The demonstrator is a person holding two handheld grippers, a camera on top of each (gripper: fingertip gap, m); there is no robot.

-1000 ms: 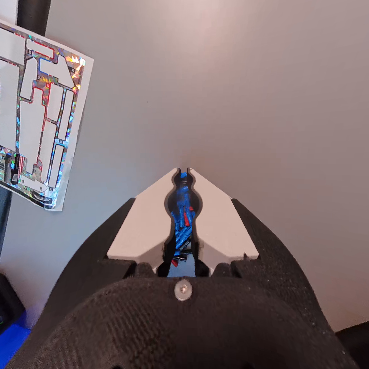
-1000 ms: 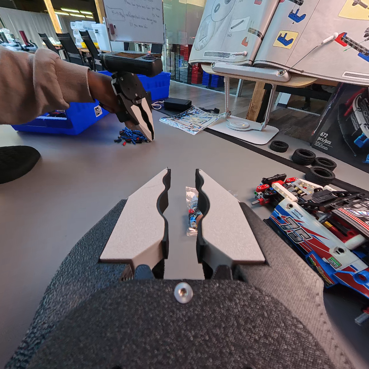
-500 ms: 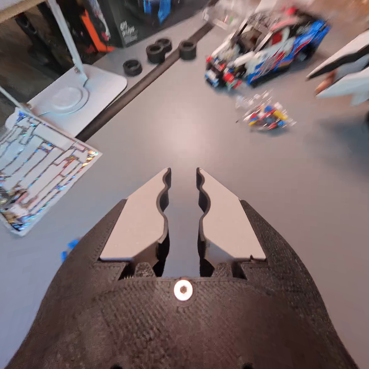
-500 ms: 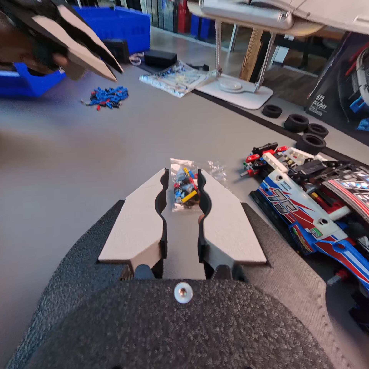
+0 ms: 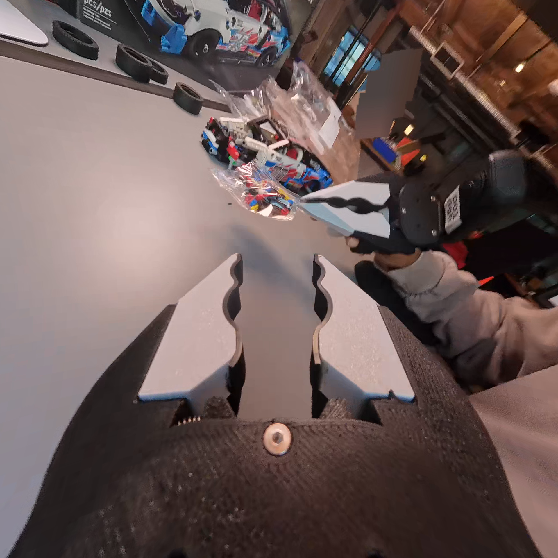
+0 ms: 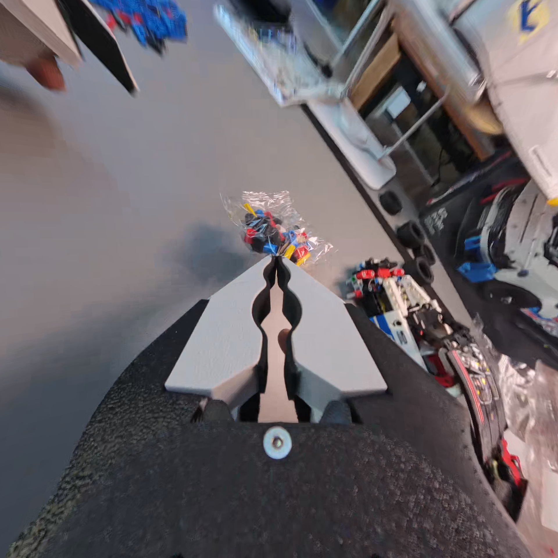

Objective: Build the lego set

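Above the table (image 6: 120,187), right claw (image 6: 276,260) pinches parts bag (image 6: 273,229)

Grey desk (image 5: 105,211), smooth and matte, crossed by a dark seam. Directly on it: partly built blue, white and red lego car (image 5: 262,151); loose black tyres (image 5: 133,62) in a row along the seam; printed set box (image 5: 193,27) behind them; crumpled clear wrappers (image 5: 302,99) beside the car; heap of small blue pieces (image 6: 151,21); white stand base (image 6: 356,136); foil sticker sheet (image 6: 265,57), blurred.
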